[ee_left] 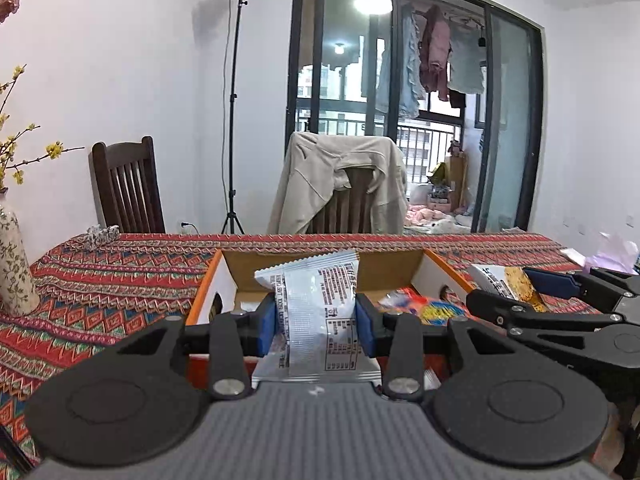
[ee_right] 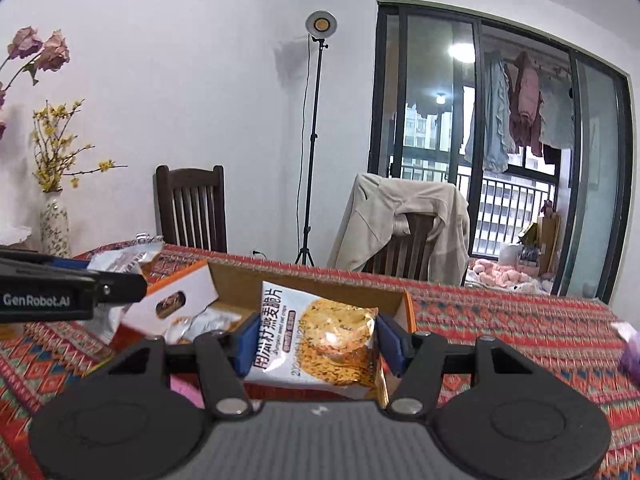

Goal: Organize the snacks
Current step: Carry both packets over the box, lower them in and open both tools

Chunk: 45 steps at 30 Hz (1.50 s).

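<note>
I held two packets, one in each gripper. My left gripper (ee_left: 316, 322) was clenched on a silver packet (ee_left: 316, 312), its blue pads pressing both sides, printed back panel facing me, the packet upright in front of the near wall of the box. My right gripper (ee_right: 314, 344) grasped a crisp packet (ee_right: 320, 340) — white with a picture of golden round crisps — pinched between its pads and lifted above the tablecloth (ee_right: 520, 332), just before the box's near right corner.

There was one open cardboard box (ee_left: 444, 276), orange-edged with white sides, standing on the patterned cloth. Inside it I counted at least three wrapped snacks: a red-and-yellow one (ee_left: 432, 308) toward the right in the left view, and a silvery wrapper (ee_right: 208, 318) beside a round biscuit-printed one (ee_right: 178, 330) at the left in the right view — though the packets I held hid much of the interior, so there may have been more.

Beyond the table stood two dark wooden chairs, the left one bare (ee_left: 126, 186), the right one (ee_left: 340, 184) draped with a beige jacket. One flowered vase (ee_left: 14, 268) sat on the cloth's left end.
</note>
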Available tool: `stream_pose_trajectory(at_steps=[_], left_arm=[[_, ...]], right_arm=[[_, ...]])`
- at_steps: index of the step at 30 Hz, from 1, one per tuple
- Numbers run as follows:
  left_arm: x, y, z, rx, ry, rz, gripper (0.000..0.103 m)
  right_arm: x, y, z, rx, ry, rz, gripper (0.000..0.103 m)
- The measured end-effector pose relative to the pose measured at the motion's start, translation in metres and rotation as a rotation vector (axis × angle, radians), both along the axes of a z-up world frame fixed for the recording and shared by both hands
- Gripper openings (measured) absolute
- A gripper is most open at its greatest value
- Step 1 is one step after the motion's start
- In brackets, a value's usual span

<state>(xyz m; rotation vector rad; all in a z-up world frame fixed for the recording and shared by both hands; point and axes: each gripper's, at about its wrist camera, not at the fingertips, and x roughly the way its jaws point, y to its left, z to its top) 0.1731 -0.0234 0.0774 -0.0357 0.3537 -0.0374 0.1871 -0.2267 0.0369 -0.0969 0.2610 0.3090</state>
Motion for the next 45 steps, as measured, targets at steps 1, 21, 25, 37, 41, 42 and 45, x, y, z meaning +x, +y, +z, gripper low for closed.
stream_pose_trajectory(at_steps=[1,21,25,37,41,42,45], left_arm=[[0.005,0.001,0.001,-0.001,-0.003,0.004,0.04],[0.084,0.022,-0.037,0.002,-0.035,0.116,0.041],[0.082,0.023,-0.042,-0.017,-0.03,0.108,0.042],[0.067,0.038,-0.043,-0.089,-0.095,0.178,0.103],[0.067,0.035,-0.043,-0.08,-0.088,0.171,0.103],[0.067,0.035,-0.043,-0.078,-0.089,0.171,0.103],[0.067,0.034,-0.043,-0.08,-0.086,0.171,0.103]], right_arm=[[0.008,0.004,0.002,-0.001,-0.003,0.0,0.06],[0.094,0.027,-0.029,0.039,0.047,-0.077,0.06],[0.095,0.026,-0.036,0.029,0.07,-0.073,0.066],[0.084,0.01,-0.037,0.096,0.061,-0.066,0.103],[0.085,0.009,-0.038,0.099,0.07,-0.077,0.103],[0.086,0.008,-0.038,0.1,0.072,-0.079,0.103],[0.086,0.008,-0.038,0.1,0.075,-0.083,0.103]])
